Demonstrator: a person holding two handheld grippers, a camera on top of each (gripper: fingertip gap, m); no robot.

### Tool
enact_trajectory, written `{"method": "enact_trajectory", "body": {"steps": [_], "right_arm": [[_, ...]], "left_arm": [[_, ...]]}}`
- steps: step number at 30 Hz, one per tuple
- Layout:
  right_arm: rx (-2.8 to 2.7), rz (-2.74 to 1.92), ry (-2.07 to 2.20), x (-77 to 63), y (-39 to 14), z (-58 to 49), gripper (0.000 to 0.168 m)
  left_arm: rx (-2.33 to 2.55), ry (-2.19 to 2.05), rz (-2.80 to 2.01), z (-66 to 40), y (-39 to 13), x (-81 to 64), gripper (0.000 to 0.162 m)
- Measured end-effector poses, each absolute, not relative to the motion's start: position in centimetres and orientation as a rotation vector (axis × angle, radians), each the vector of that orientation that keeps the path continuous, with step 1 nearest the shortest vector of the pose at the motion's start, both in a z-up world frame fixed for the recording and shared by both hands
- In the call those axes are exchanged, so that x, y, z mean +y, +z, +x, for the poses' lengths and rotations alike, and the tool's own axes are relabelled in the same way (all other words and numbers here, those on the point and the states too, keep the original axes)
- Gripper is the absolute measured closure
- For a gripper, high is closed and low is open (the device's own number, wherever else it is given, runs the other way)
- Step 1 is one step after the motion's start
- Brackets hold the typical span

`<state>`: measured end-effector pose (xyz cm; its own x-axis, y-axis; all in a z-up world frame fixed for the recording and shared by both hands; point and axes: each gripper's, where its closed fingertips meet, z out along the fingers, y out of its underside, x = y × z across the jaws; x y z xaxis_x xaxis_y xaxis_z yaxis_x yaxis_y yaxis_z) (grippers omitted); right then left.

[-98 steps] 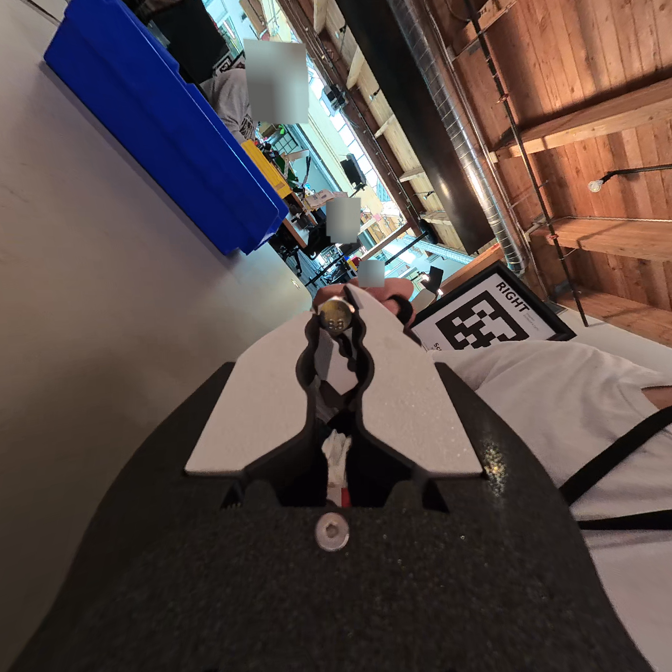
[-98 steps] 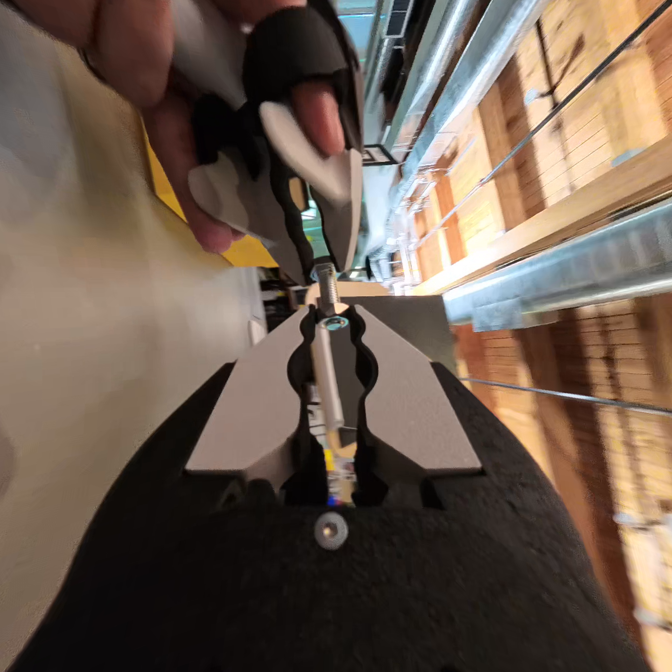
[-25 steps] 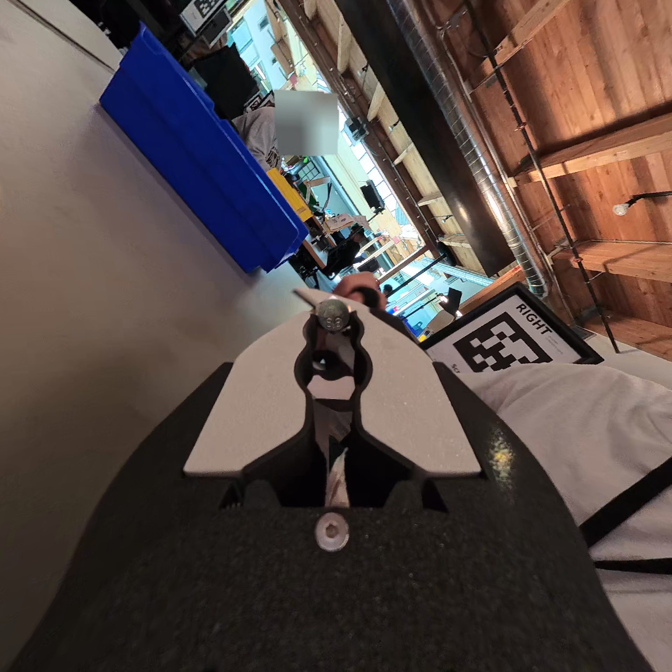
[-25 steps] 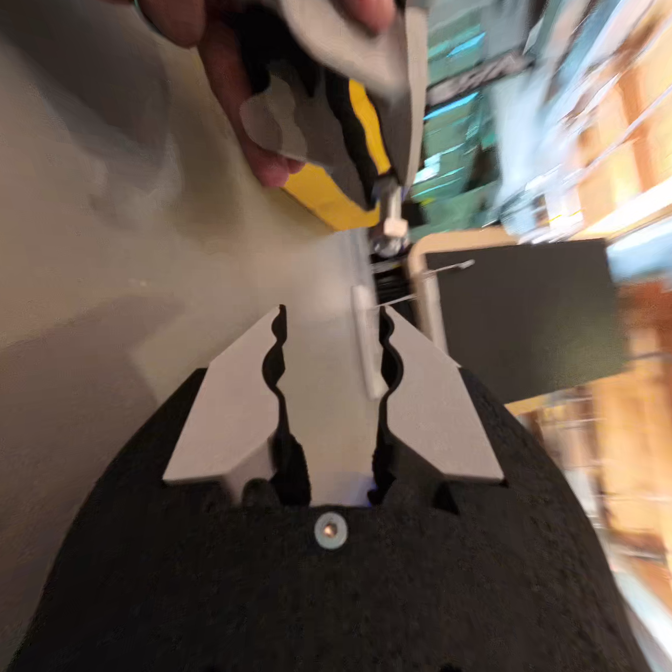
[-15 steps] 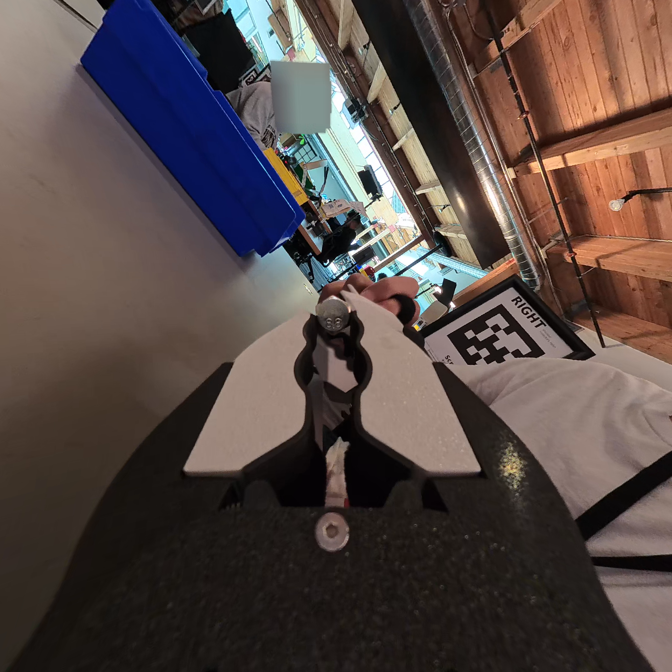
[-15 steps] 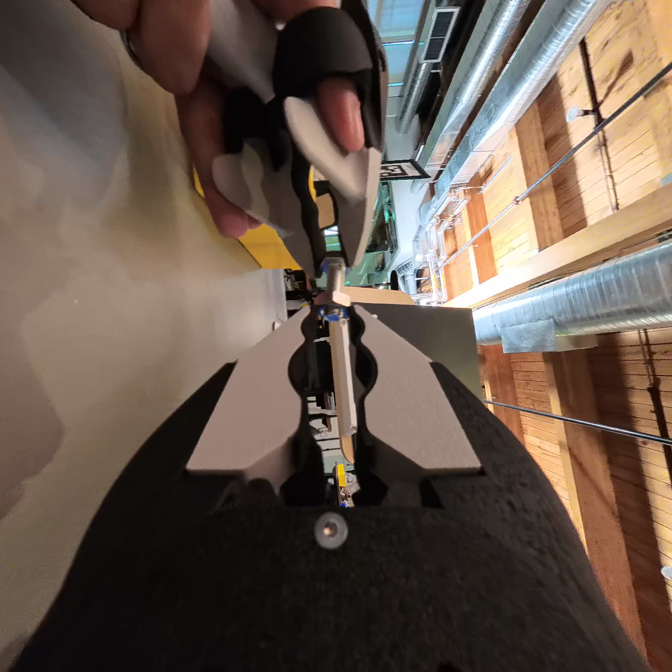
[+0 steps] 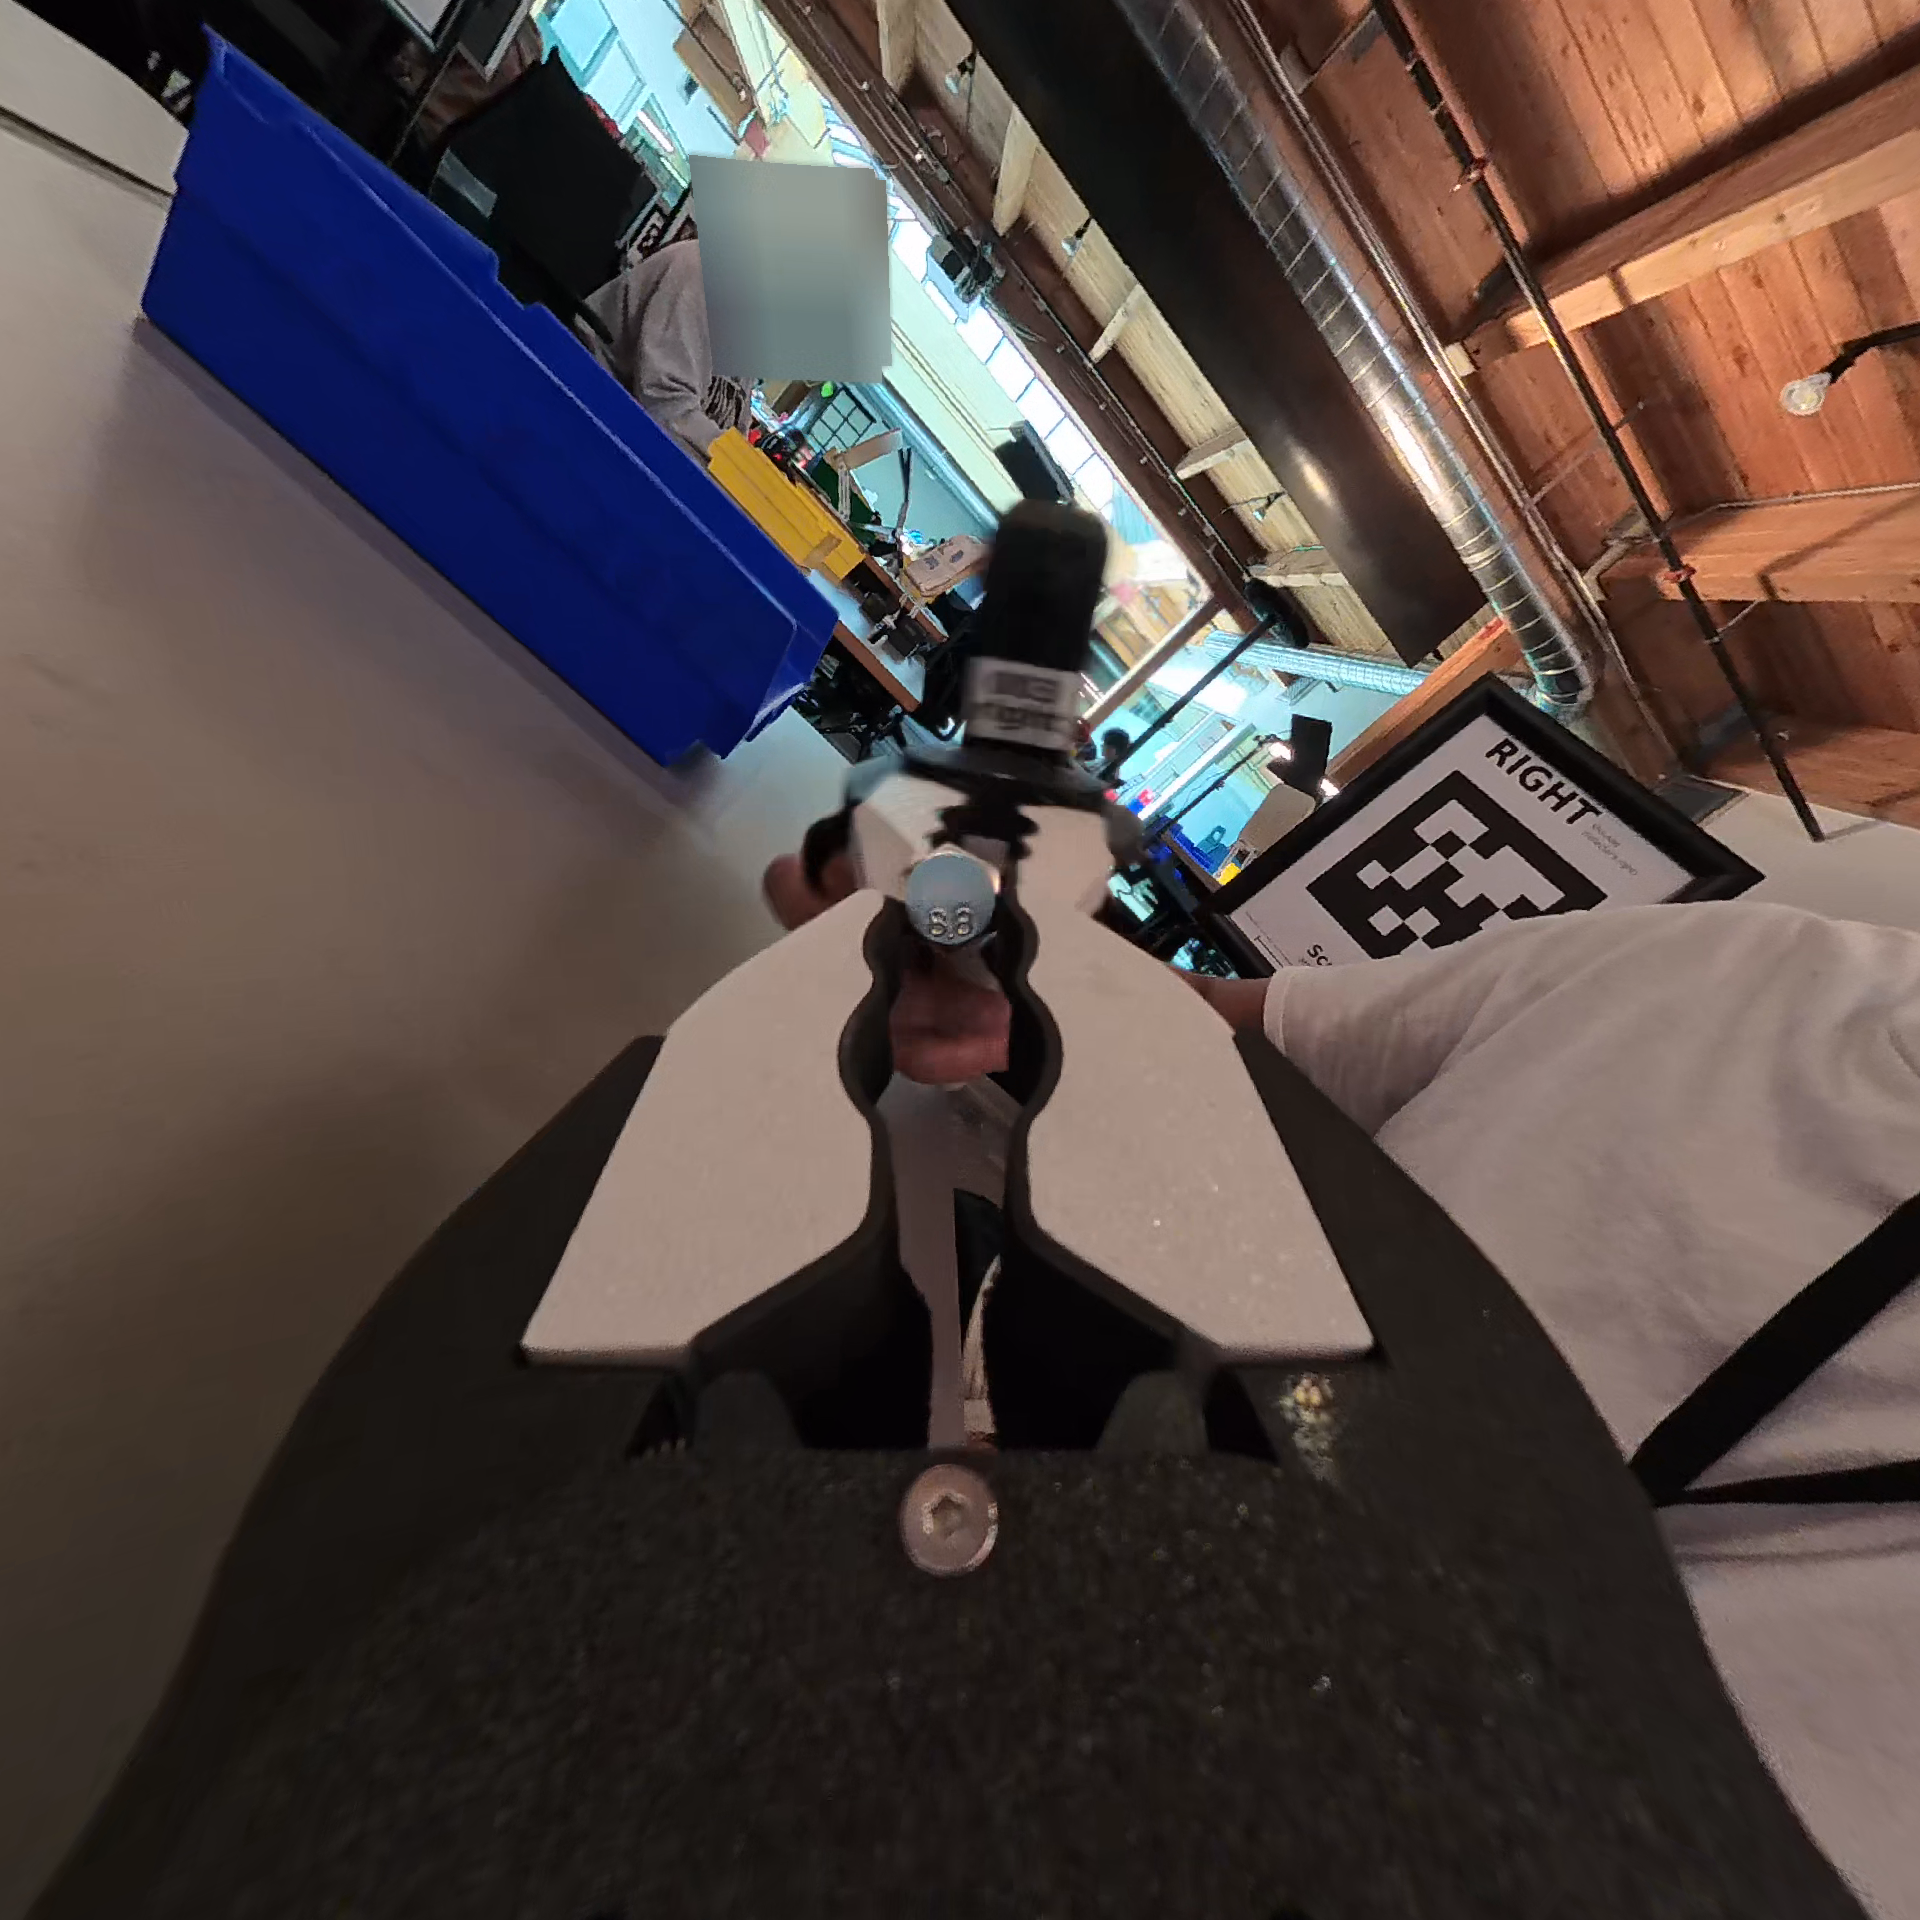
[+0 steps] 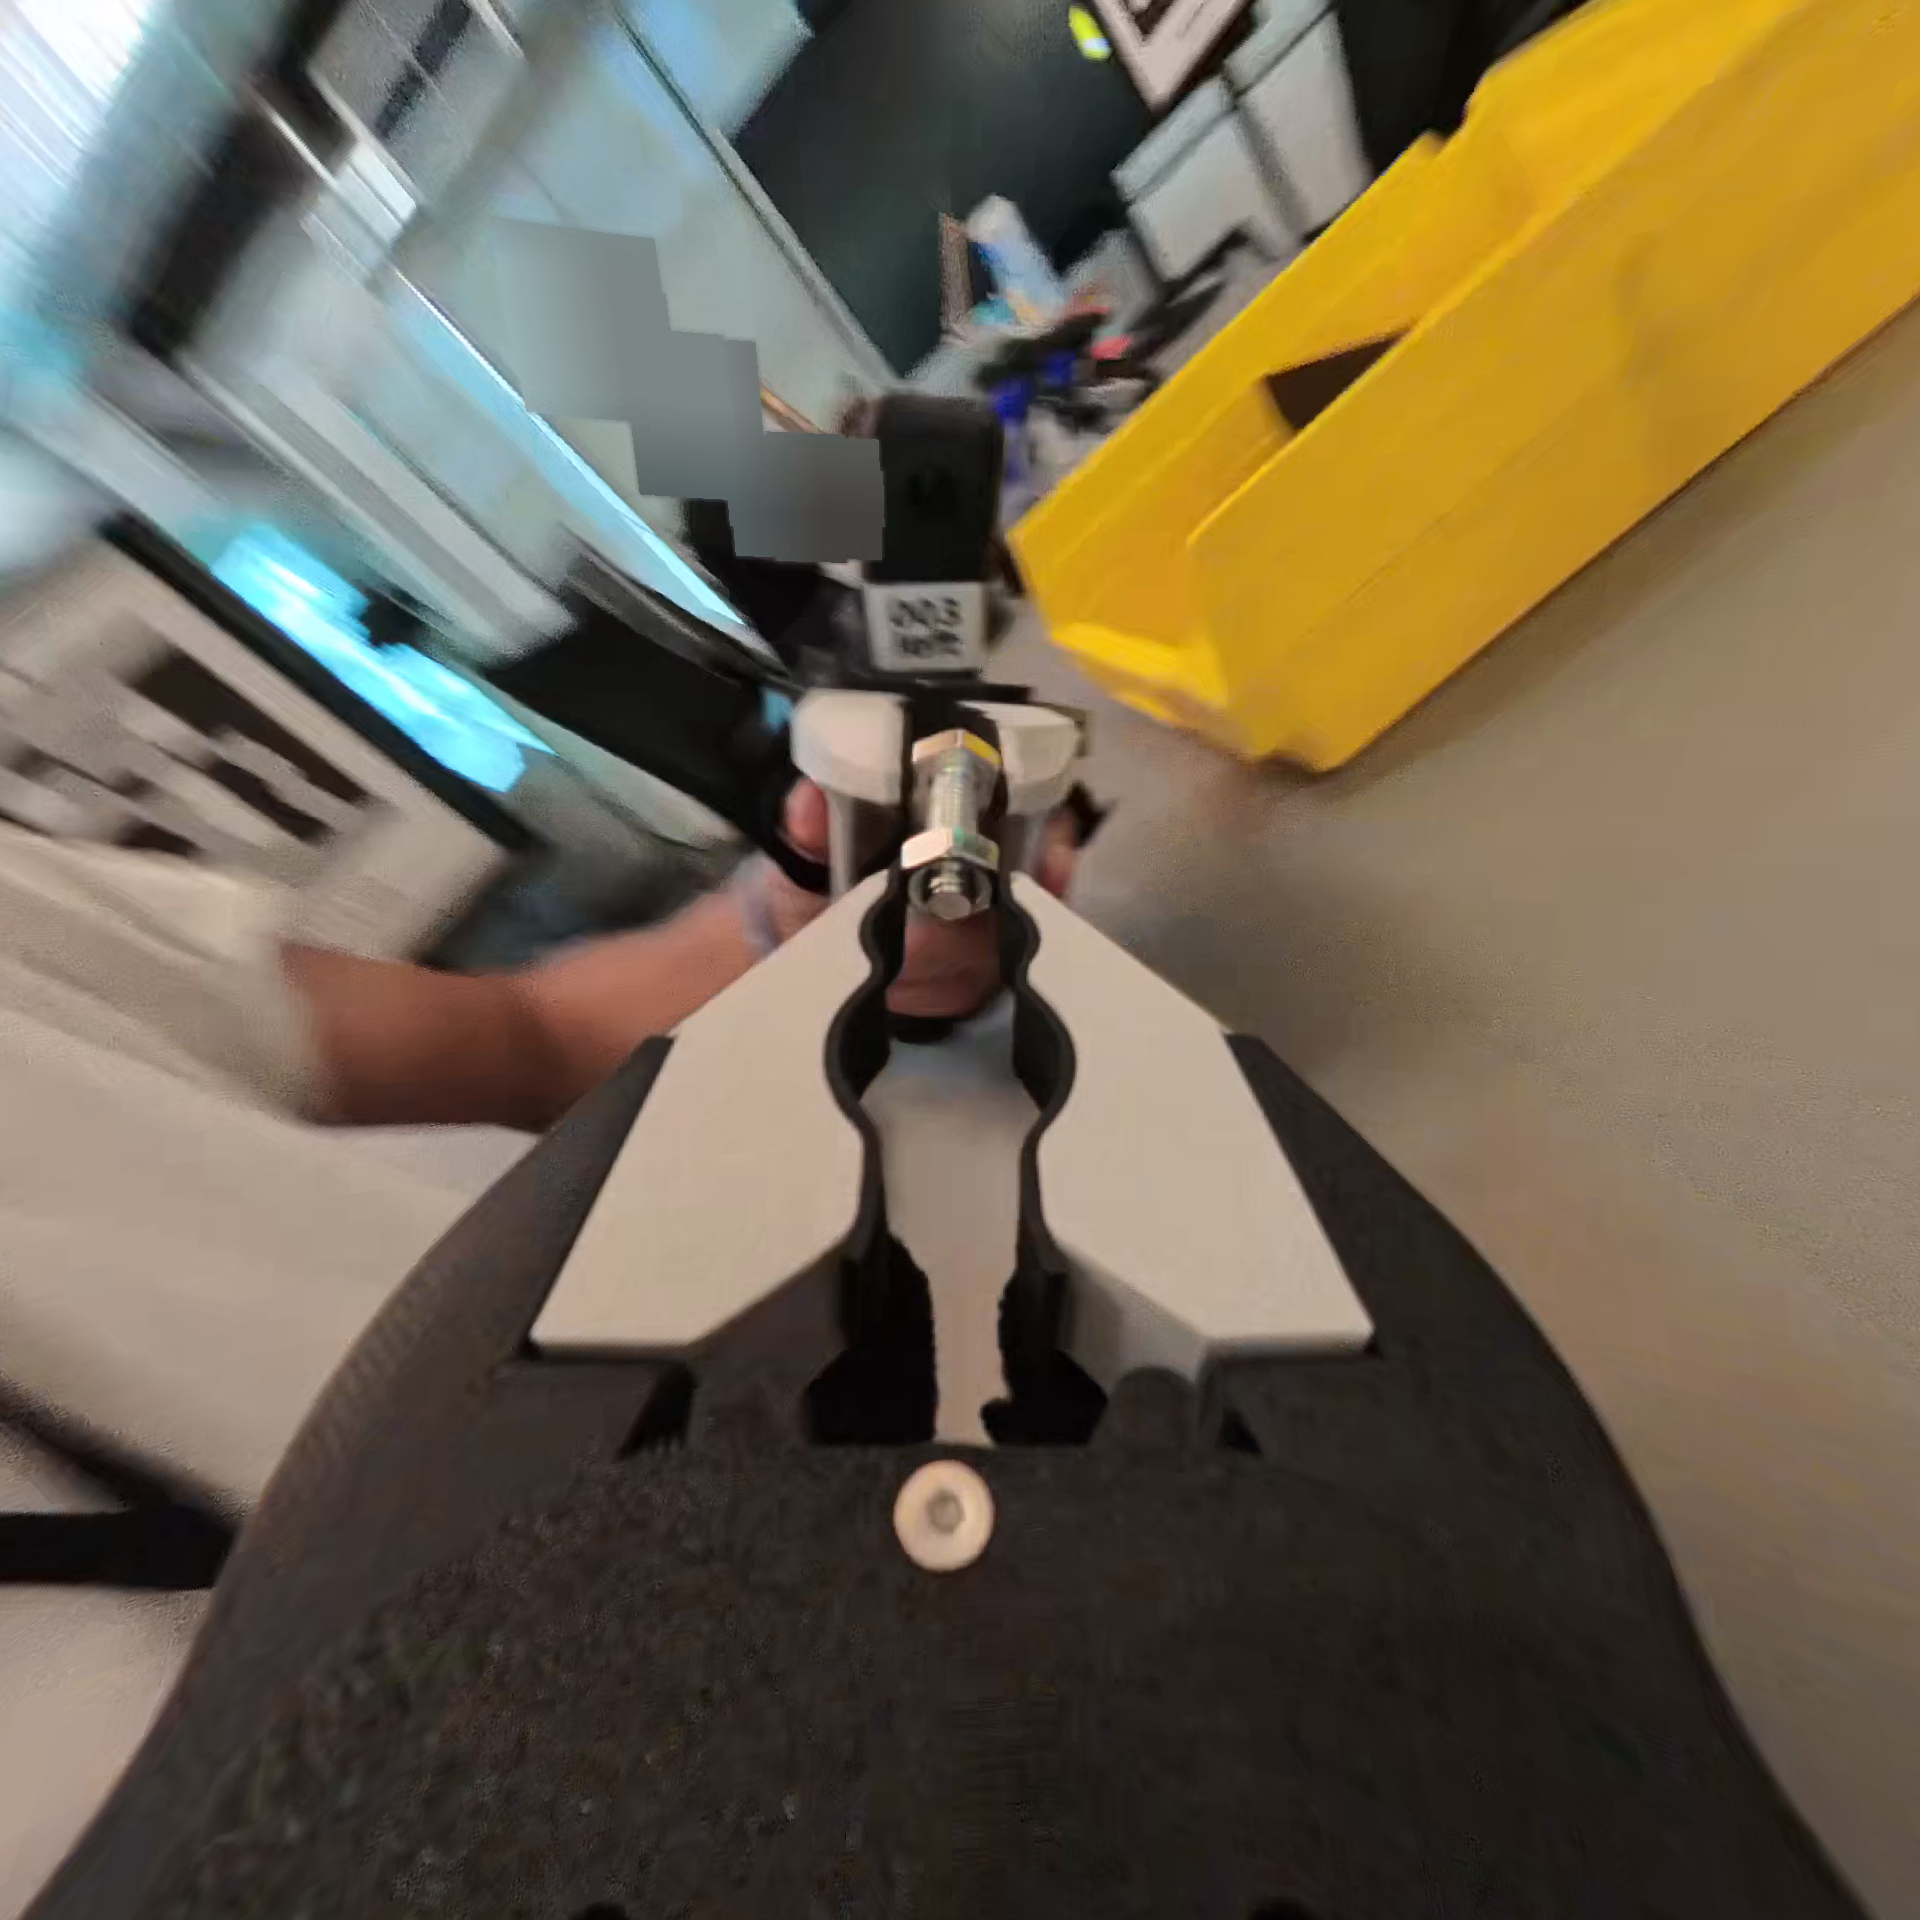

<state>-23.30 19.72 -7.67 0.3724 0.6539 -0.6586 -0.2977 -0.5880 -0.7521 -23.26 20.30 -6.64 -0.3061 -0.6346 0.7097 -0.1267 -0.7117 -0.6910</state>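
Note:
My left gripper (image 7: 951, 927) is shut on the head of a silver bolt (image 7: 949, 910), which sticks out forward from its tips. My right gripper (image 8: 948, 896) faces it tip to tip and is shut on a hex nut (image 8: 948, 854) threaded on the bolt's shaft (image 8: 958, 798). In the right wrist view the left gripper (image 8: 940, 750) shows head-on beyond the nut, with a hand (image 8: 935, 982) below it. In the left wrist view the right gripper (image 7: 987, 831) shows head-on just past the bolt head. Both are held above a pale table (image 7: 260, 935).
A blue bin (image 7: 468, 447) stands on the table at the far left in the left wrist view. A yellow bin (image 8: 1455, 468) stands at the upper right in the right wrist view. A framed black-and-white marker board (image 7: 1455, 883) and a white sleeve (image 7: 1610, 1091) are at the right.
My right gripper opened off the nut, shut on it again, then rolled so its view swung from the ceiling to the table and yellow bin. My left gripper kept the bolt.

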Motion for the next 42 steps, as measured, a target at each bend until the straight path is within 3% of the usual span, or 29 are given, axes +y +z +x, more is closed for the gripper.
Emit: {"method": "enact_trajectory", "body": {"steps": [3, 5, 6, 8, 10, 14, 18, 21, 26, 27, 32, 42], "right_arm": [[-0.008, -1.680, 1.842, 19.8, -7.3, -23.2, 0.152], [-0.034, -1.705, 1.790, 19.6, -7.9, -23.7, 0.152], [-0.106, -1.732, 1.709, 19.3, -8.1, -24.1, 0.144], [-0.279, -1.780, 1.491, 19.0, -8.6, -24.8, 0.128], [-0.474, -1.831, 1.142, 19.3, -9.8, -24.8, 0.122], [-0.858, -1.734, 0.161, 21.0, -11.7, -22.8, 0.119], [-1.073, -1.315, -0.642, 21.5, -9.4, -21.7, 0.123], [-1.143, -1.041, -0.895, 20.8, -7.8, -22.4, 0.137], [-1.170, -0.998, -0.981, 20.9, -7.6, -22.2, 0.143], [-1.179, -0.997, -0.981, 20.9, -7.7, -22.2, 0.151], [-1.128, -1.186, -0.724, 21.0, -8.4, -22.0, 0.152], [-0.380, -1.759, 1.179, 20.3, -8.4, -22.7, 0.152]], "left_arm": [[0.947, -2.075, -1.606, -23.1, -6.8, 20.4, 0.145], [0.908, -2.113, -1.618, -23.2, -6.9, 20.8, 0.145], [0.869, -2.132, -1.614, -23.3, -6.7, 21.2, 0.145], [0.802, -2.169, -1.600, -23.6, -6.3, 21.9, 0.146], [0.767, -2.150, -1.618, -23.8, -6.5, 22.5, 0.146], [0.739, -2.138, -1.656, -23.8, -6.9, 22.8, 0.145], [0.733, -2.160, -1.720, -23.3, -7.7, 22.2, 0.145], [0.695, -2.203, -1.737, -23.1, -7.8, 22.0, 0.145], [0.715, -2.237, -1.741, -23.0, -7.8, 21.4, 0.145], [0.710, -2.244, -1.734, -23.0, -7.7, 21.3, 0.145], [0.761, -2.184, -1.754, -22.9, -8.2, 21.3, 0.146], [0.891, -2.075, -1.679, -23.0, -7.6, 20.9, 0.145]]}}
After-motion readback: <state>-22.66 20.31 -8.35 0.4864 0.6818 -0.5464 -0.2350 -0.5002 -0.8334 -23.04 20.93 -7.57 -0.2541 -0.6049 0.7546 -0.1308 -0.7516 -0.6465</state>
